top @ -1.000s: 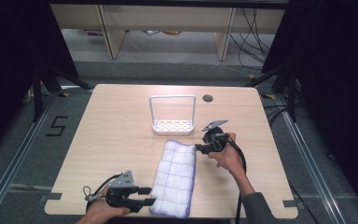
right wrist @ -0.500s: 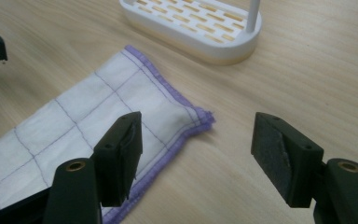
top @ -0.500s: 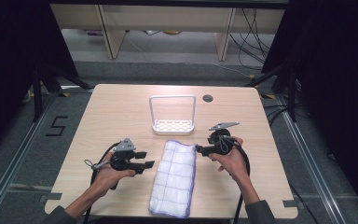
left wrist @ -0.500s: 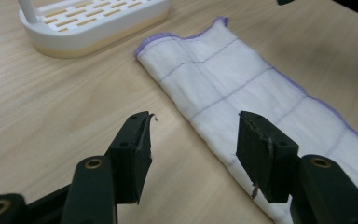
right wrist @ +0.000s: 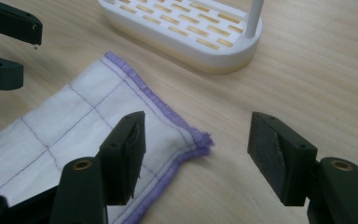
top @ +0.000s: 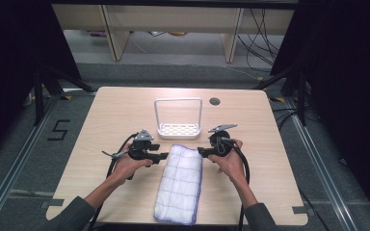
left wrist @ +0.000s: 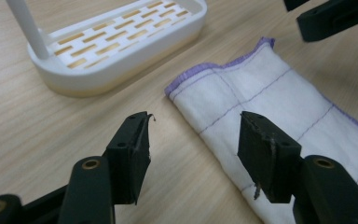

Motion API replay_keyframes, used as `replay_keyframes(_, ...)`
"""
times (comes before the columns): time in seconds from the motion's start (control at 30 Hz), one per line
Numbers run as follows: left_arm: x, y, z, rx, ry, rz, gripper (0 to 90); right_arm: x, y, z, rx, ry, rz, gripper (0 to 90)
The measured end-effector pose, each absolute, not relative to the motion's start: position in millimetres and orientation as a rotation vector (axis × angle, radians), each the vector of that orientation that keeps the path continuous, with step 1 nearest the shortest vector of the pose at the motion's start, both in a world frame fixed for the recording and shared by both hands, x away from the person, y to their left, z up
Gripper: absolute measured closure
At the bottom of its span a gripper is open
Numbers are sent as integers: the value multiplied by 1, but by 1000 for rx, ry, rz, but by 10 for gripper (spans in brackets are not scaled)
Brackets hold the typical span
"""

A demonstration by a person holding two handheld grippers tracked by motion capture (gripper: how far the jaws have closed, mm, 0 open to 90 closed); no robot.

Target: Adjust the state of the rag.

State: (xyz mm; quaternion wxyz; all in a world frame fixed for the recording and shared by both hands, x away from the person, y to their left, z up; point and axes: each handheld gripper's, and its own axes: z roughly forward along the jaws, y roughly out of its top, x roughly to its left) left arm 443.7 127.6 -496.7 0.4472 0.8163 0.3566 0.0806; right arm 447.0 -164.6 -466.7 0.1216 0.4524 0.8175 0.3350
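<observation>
The folded cloth [top: 180, 180] is white with a thin purple grid and a purple stitched edge. The slotted rack [top: 178, 130] is white. The surface [top: 270, 159] is light wood. Both tools have black jaws.

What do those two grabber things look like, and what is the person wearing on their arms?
Each grabber is black. The left gripper has two chunky black jaws with small brass-coloured rivets, a grey three-cornered plate on top and a black cable trailing back. The right gripper looks the same, with its own grey plate and looping black cable. The person wears dark grey sleeves.
</observation>
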Motion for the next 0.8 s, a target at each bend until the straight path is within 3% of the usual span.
replay_keyframes(0.3,458,108,-496,2019,889,177,427,457,-148,-482,1326,2422,864,401)
replay_keyframes(0.4,464,101,-499,2061,874,234,432,460,-146,-486,1343,2420,857,427)
replay_keyframes(0.6,470,91,-511,2096,863,216,449,463,-144,-496,1335,2444,811,483)
replay_keyframes(0.8,467,88,-514,2155,814,246,539,462,-143,-496,1298,2480,819,579)
